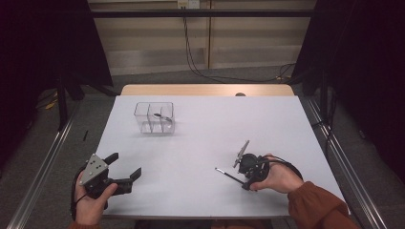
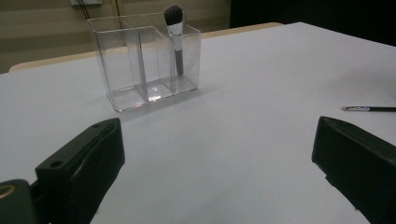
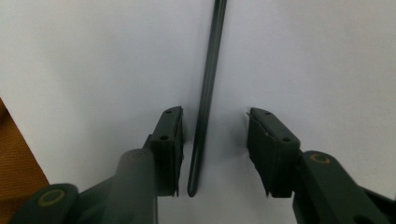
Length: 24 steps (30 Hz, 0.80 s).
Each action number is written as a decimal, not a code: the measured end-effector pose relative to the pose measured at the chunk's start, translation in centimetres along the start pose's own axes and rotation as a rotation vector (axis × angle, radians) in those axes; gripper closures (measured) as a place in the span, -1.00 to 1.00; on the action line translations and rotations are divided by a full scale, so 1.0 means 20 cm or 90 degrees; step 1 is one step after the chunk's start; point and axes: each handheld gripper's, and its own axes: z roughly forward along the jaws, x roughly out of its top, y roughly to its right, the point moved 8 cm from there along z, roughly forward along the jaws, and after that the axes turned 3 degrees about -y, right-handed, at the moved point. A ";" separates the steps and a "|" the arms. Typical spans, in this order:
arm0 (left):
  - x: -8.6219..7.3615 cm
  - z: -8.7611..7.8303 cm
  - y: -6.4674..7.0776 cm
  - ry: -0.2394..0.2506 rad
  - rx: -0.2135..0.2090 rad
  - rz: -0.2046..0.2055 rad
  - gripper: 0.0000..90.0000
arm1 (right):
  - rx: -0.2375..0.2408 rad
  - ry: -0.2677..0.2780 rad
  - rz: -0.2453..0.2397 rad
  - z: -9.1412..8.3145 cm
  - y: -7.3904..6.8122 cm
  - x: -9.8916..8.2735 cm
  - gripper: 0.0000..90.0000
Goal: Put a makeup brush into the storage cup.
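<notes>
A thin dark brush [image 1: 228, 174] lies flat on the white table [image 1: 205, 129] at the front right. My right gripper [image 1: 244, 175] points down over its handle end. In the right gripper view the handle [image 3: 208, 84] runs between the two jaws of the right gripper [image 3: 215, 114], close to the left one, with a gap on each side. My left gripper [image 1: 126, 163] rests open at the front left, nothing between its jaws [image 2: 215, 140]. A clear three-part organizer [image 2: 144, 60] stands farther back, with a makeup brush [image 2: 176, 32] upright in its right compartment.
The organizer [image 1: 143, 117] sits at the table's back left. The thin brush's metal tip [image 2: 369, 108] shows at the right in the left gripper view. A wooden strip [image 1: 205, 89] borders the far edge, with cables on the floor beyond it.
</notes>
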 end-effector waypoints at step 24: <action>-0.01 0.00 0.00 -0.005 0.001 0.007 -0.94 | 0.014 -0.019 0.025 0.00 0.00 0.01 0.92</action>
